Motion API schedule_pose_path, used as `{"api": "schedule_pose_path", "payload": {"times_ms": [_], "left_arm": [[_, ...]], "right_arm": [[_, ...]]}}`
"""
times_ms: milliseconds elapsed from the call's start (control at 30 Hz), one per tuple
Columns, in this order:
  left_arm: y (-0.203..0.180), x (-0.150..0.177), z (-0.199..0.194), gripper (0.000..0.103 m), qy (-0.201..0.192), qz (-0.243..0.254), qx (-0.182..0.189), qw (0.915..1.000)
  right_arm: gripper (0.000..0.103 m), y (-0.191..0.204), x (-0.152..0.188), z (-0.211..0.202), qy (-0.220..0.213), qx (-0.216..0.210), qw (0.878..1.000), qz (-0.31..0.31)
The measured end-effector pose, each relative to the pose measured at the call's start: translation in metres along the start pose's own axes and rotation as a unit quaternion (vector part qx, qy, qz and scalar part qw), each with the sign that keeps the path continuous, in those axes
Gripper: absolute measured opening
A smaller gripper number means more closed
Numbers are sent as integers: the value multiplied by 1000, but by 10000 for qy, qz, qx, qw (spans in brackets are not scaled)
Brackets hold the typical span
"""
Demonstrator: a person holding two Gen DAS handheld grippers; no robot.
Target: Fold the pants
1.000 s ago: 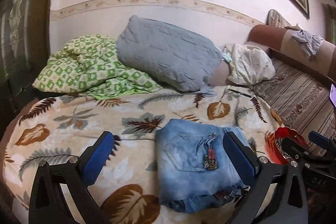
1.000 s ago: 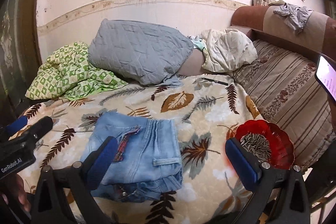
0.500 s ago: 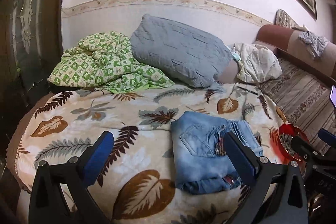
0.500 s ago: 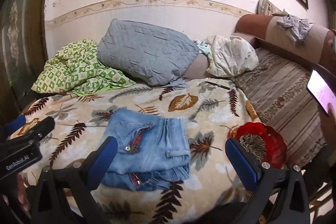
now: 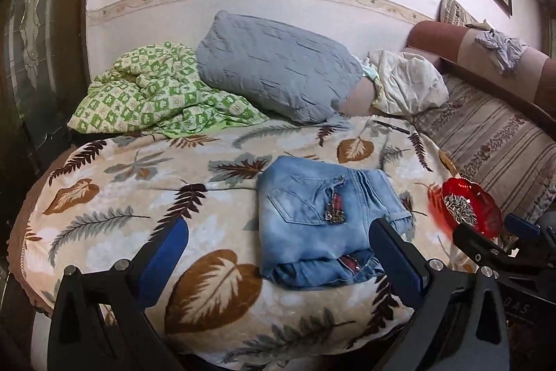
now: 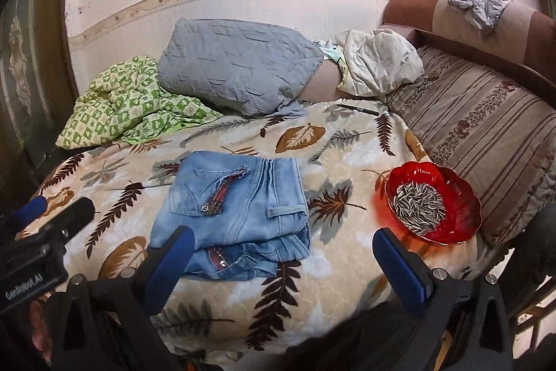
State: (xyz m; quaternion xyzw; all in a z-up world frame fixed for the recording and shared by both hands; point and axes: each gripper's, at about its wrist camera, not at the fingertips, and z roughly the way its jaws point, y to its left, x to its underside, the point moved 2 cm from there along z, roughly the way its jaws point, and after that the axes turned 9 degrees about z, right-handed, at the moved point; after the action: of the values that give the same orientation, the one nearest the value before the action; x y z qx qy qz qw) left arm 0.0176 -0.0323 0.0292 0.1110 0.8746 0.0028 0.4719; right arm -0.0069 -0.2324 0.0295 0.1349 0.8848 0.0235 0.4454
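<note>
Both cameras have pulled back since the earlier frames, so more of the bed shows. The left hand-held gripper and right hand-held gripper gape wide, holding nothing. One folded pants bundle lies mid-blanket, one red bowl of seeds near it, one grey pillow behind.

Left gripper and right gripper wide apart, empty
</note>
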Motion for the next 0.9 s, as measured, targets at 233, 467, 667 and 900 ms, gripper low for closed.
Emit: {"api": "schedule_pose_path", "payload": {"times_ms": [233,467,667,900], "left_arm": [[-5,-1,0,103,43,-11,14,10000],[-9,0,0,103,68,22,-60,10000],[-11,-1,-1,103,72,39,-105,9999],[-11,-1,-1,103,82,86,-68,9999]], "right_arm": [[103,-4,-1,-2,-53,2,10000,-38],[103,-7,-1,-1,-42,36,10000,15],[103,-6,-2,-1,-57,38,10000,-61],[103,-4,-1,0,-13,-22,9999,-112]]}}
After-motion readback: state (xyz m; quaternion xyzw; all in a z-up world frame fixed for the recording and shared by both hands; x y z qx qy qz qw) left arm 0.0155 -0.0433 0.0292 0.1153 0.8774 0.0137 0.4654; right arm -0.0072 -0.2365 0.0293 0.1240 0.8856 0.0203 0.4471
